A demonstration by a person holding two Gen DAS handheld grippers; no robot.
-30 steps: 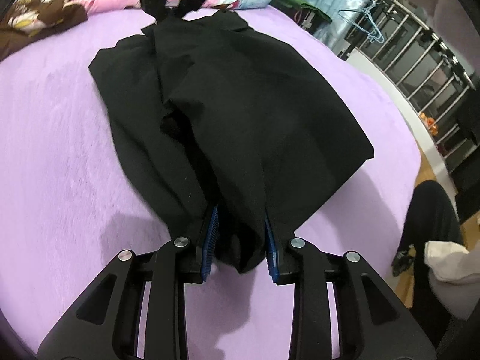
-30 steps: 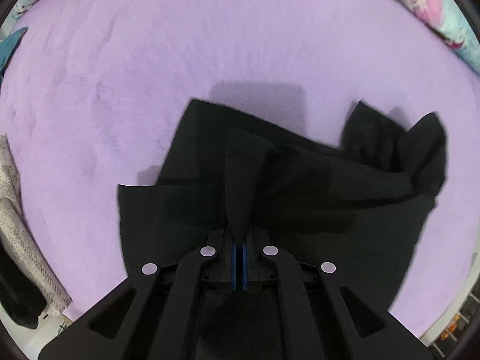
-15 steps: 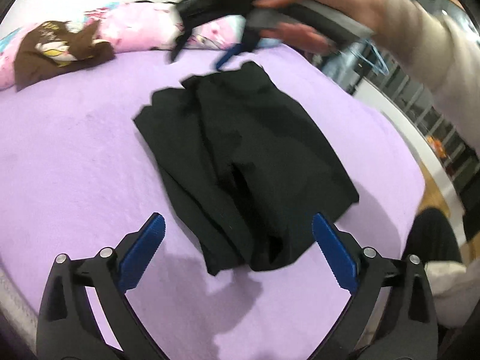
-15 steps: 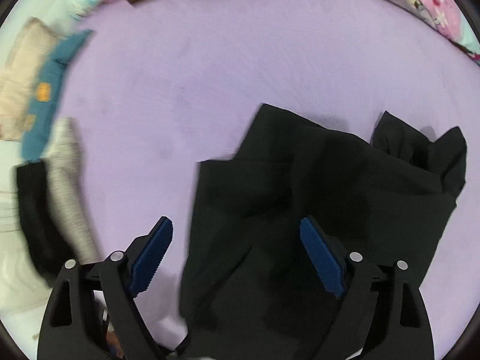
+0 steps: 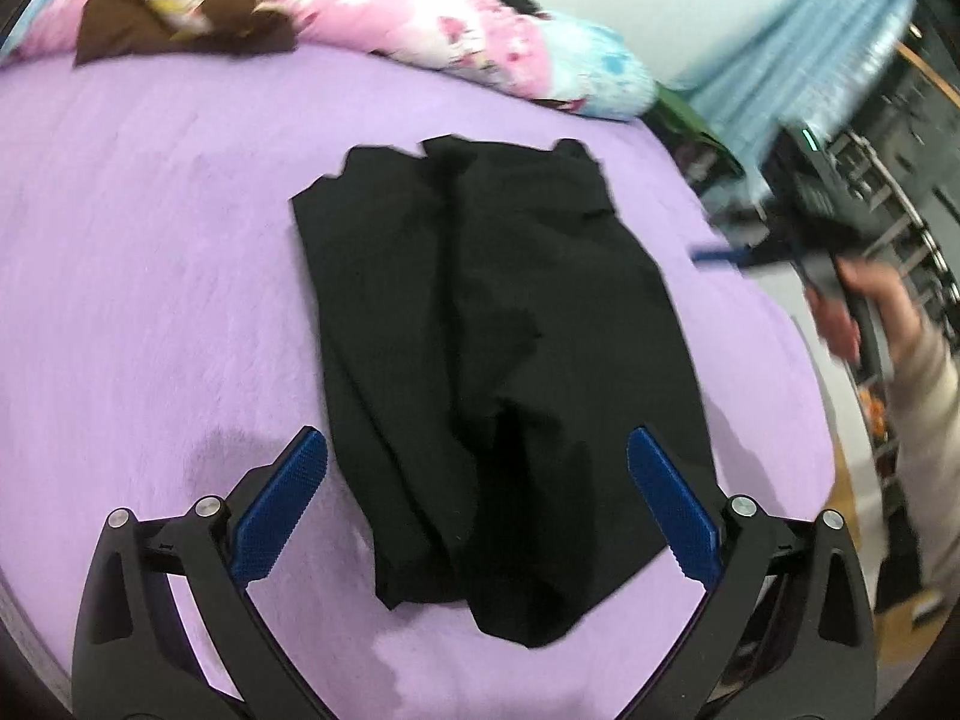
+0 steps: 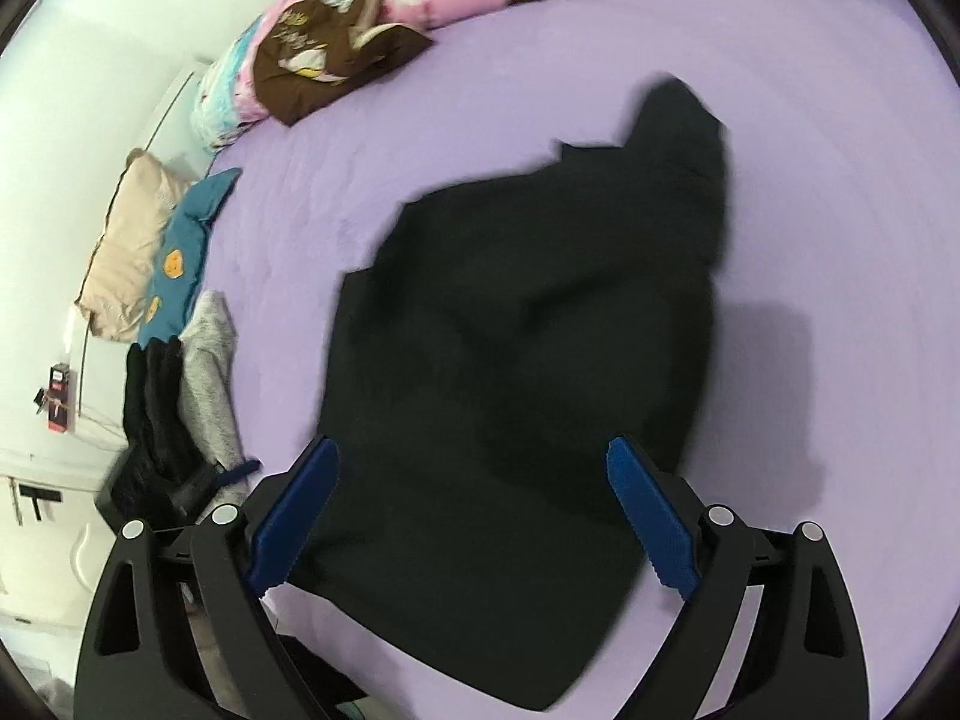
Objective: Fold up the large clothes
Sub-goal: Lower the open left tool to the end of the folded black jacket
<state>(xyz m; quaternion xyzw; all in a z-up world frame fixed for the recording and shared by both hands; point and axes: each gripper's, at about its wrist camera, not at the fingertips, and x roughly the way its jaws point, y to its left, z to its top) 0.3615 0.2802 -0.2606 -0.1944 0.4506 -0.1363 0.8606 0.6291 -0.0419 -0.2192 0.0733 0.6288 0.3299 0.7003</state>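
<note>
A black garment (image 5: 498, 354) lies folded into a long, wrinkled stack on the purple bed cover (image 5: 150, 276). My left gripper (image 5: 477, 489) is open and empty, raised over the garment's near end, touching nothing. The garment (image 6: 528, 360) also fills the middle of the right wrist view. My right gripper (image 6: 474, 498) is open and empty above its near edge. In the left wrist view the right gripper (image 5: 798, 240) shows blurred in a hand at the bed's right side.
A pink floral duvet (image 5: 456, 30) with a brown garment (image 5: 180, 18) on it lies along the far edge. A beige pillow (image 6: 129, 258), a blue garment (image 6: 180, 258), a grey garment (image 6: 210, 378) and a black one (image 6: 156, 408) sit along another edge. A metal rack (image 5: 900, 204) stands beside the bed.
Both grippers held the black garment a second ago and have let go. Both now stand wide open and have lifted away. The right gripper has swung off to the bed's right side.
</note>
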